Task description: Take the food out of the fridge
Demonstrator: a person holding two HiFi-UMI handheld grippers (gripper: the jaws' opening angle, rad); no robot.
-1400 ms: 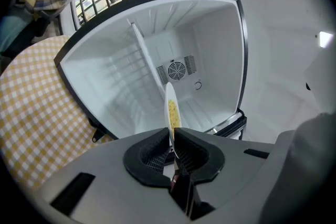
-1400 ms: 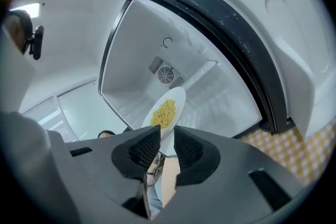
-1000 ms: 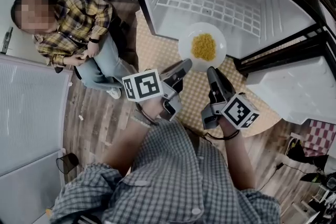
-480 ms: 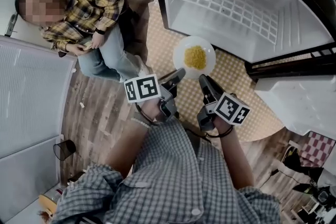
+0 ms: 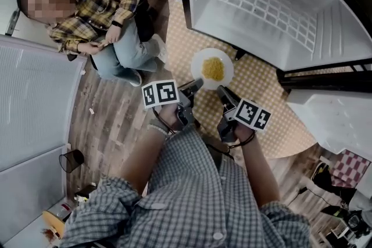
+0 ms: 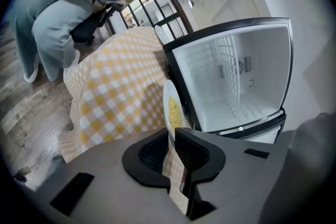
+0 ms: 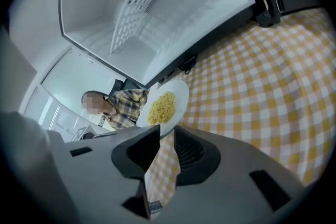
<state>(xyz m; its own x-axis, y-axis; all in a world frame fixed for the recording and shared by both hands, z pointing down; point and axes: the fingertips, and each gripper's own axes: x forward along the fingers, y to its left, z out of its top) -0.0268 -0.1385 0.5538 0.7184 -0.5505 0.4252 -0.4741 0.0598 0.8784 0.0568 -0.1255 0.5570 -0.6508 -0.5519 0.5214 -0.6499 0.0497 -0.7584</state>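
Observation:
A white plate [image 5: 212, 68] of yellow noodles hangs just over the yellow-checked tablecloth [image 5: 267, 96], in front of the open fridge [image 5: 261, 3]. My left gripper [image 5: 196, 85] pinches the plate's near-left rim. My right gripper [image 5: 222, 90] pinches the near-right rim. In the left gripper view the plate [image 6: 172, 110] stands edge-on and its rim runs down into the narrow gap of the left gripper [image 6: 172, 139]; these jaws have just been opening slightly, with the rim still between them. In the right gripper view the plate [image 7: 165, 105] has its rim caught in the right gripper [image 7: 167, 134].
The fridge's inside is white and bare, with a wire shelf [image 5: 267, 0]. A person in a plaid shirt [image 5: 99, 20] sits at the left beside the table. A white cabinet [image 5: 29, 107] stands at the far left, and a dark cup [image 5: 71, 161] lies on the wooden floor.
Both grippers have come down and back from the fridge opening with the plate, which now sits lower over the checked cloth. The seated person has barely moved.

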